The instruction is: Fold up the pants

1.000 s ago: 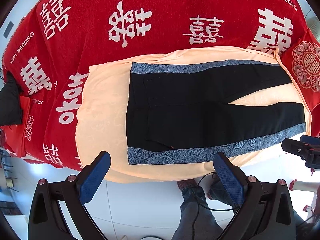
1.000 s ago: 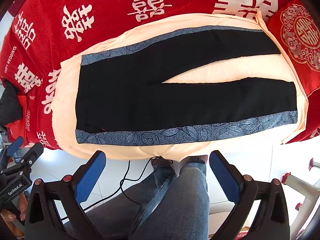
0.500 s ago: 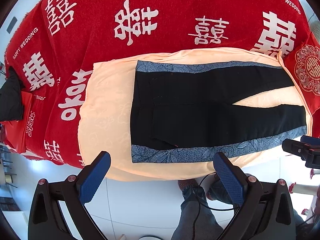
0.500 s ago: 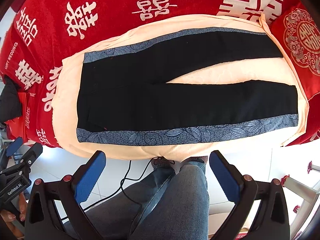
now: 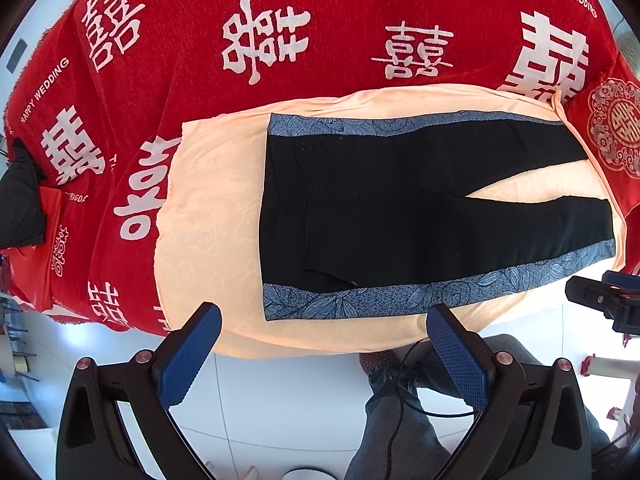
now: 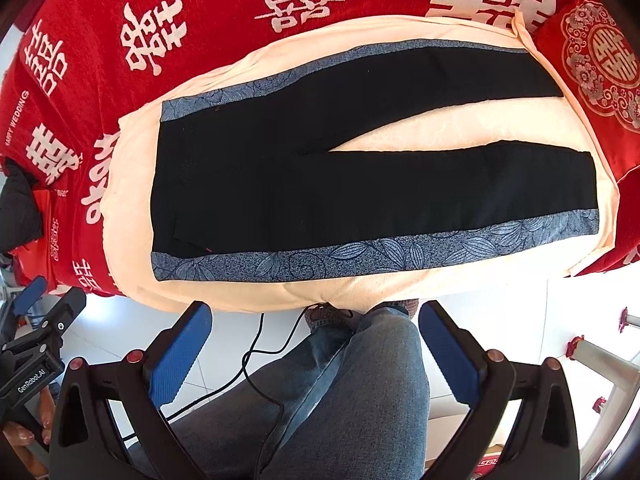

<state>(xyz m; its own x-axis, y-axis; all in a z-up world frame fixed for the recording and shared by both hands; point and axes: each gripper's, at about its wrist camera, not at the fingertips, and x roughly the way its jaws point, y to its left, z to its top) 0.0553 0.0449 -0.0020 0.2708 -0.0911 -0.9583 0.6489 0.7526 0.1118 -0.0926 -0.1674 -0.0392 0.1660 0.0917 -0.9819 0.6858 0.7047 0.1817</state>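
Red wedding-print cover (image 5: 340, 40) under a peach cloth (image 5: 208, 216); black pants (image 5: 400, 208) lie flat, unfolded, waistband left, legs right. Left hand-held gripper (image 5: 324, 350) and right hand-held gripper (image 6: 316, 346) gape wide, empty. No fold started.

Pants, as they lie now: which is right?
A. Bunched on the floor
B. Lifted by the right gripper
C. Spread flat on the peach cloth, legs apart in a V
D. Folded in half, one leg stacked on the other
C. The pants lie flat on the peach cloth with cloth showing between the two legs; both grippers hang open and short of them.
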